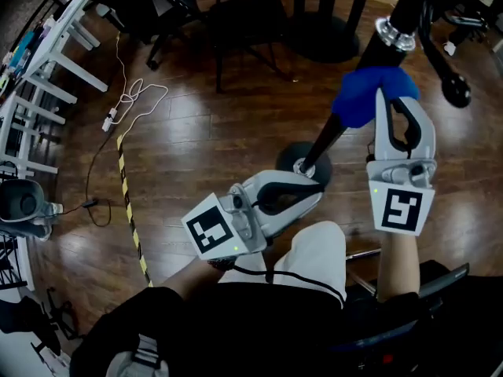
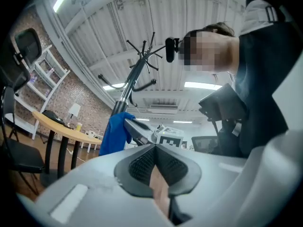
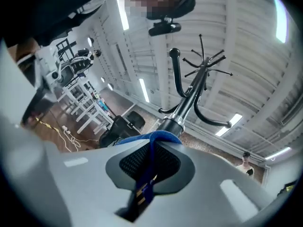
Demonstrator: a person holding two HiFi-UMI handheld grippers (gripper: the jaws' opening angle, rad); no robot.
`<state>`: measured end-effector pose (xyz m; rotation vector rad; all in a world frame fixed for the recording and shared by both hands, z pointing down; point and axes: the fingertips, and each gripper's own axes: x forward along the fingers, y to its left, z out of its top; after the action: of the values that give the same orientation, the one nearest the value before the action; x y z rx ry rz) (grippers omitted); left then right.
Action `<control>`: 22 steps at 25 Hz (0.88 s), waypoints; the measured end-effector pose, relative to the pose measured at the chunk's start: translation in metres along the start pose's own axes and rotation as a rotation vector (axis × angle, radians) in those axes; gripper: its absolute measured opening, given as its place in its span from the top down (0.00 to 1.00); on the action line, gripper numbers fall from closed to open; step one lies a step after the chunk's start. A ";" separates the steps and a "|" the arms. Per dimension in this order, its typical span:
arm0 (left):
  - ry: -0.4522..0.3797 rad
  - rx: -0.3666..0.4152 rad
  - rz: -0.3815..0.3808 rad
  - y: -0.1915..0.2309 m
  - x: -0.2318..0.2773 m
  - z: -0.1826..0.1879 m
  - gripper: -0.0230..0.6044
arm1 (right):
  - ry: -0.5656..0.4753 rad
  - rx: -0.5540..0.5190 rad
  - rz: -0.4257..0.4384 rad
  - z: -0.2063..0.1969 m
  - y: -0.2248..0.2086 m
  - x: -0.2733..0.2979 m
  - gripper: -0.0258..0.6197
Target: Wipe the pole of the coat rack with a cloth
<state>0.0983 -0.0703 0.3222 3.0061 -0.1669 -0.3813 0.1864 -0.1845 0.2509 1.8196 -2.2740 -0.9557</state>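
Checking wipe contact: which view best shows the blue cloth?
Head view: blue cloth against the black pole, in the right gripper. Left gripper view shows it hanging; right gripper view, only a pinched fold.

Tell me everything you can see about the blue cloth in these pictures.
The blue cloth looks soft and woven, bunched into a crumpled wad. The right gripper has its jaws shut on a fold of it, holding it against the dark pole of the coat rack, just below a shiny metal collar.
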 end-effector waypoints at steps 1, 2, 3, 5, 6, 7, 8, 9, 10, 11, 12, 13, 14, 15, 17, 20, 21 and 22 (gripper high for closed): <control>-0.006 0.011 -0.008 0.006 0.004 -0.025 0.97 | -0.031 0.004 -0.015 -0.010 0.003 -0.004 0.93; -0.012 0.010 -0.007 0.012 0.007 -0.050 0.97 | -0.050 -0.004 -0.016 -0.021 0.006 -0.010 0.93; -0.021 -0.002 0.000 0.019 0.008 -0.075 0.97 | -0.063 -0.016 -0.010 -0.033 0.011 -0.017 0.93; -0.048 -0.016 0.013 0.035 0.006 -0.118 0.97 | -0.074 -0.041 0.011 -0.062 0.028 -0.027 0.93; -0.059 -0.010 0.019 0.043 0.002 -0.136 0.97 | -0.069 -0.047 0.023 -0.080 0.038 -0.032 0.93; -0.063 0.001 0.024 0.050 -0.002 -0.151 0.97 | -0.056 -0.043 0.034 -0.100 0.049 -0.036 0.93; -0.058 0.013 0.029 0.057 -0.006 -0.164 0.97 | -0.037 -0.033 0.042 -0.120 0.059 -0.041 0.93; -0.045 0.024 0.033 0.062 -0.009 -0.176 0.97 | -0.013 -0.019 0.051 -0.139 0.067 -0.046 0.93; -0.032 0.034 0.038 0.067 -0.011 -0.186 0.97 | 0.009 -0.005 0.061 -0.157 0.075 -0.052 0.93; -0.024 0.040 0.048 0.072 -0.014 -0.195 0.97 | 0.026 0.008 0.072 -0.171 0.083 -0.057 0.93; -0.019 0.041 0.066 0.079 -0.018 -0.203 0.97 | 0.039 0.021 0.083 -0.184 0.093 -0.061 0.93; -0.019 0.040 0.092 0.088 -0.022 -0.212 0.97 | 0.052 0.035 0.095 -0.197 0.104 -0.064 0.93; -0.019 0.039 0.123 0.097 -0.027 -0.221 0.97 | 0.072 0.049 0.109 -0.211 0.117 -0.068 0.93; -0.016 0.045 0.157 0.108 -0.033 -0.232 0.97 | 0.098 0.064 0.122 -0.226 0.130 -0.072 0.93; -0.008 0.075 0.227 0.132 -0.046 -0.255 0.97 | 0.151 0.110 0.136 -0.258 0.150 -0.082 0.93; -0.042 0.110 0.338 0.164 -0.076 -0.280 0.97 | 0.225 0.173 0.150 -0.302 0.180 -0.098 0.93; -0.056 0.109 0.369 0.170 -0.089 -0.287 0.97 | 0.253 0.173 0.162 -0.317 0.191 -0.104 0.93; -0.065 0.102 0.394 0.175 -0.098 -0.293 0.97 | 0.280 0.171 0.176 -0.333 0.202 -0.109 0.93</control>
<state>0.0613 -0.2040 0.6486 2.9572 -0.7897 -0.4375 0.1877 -0.2044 0.6546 1.6529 -2.3453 -0.4598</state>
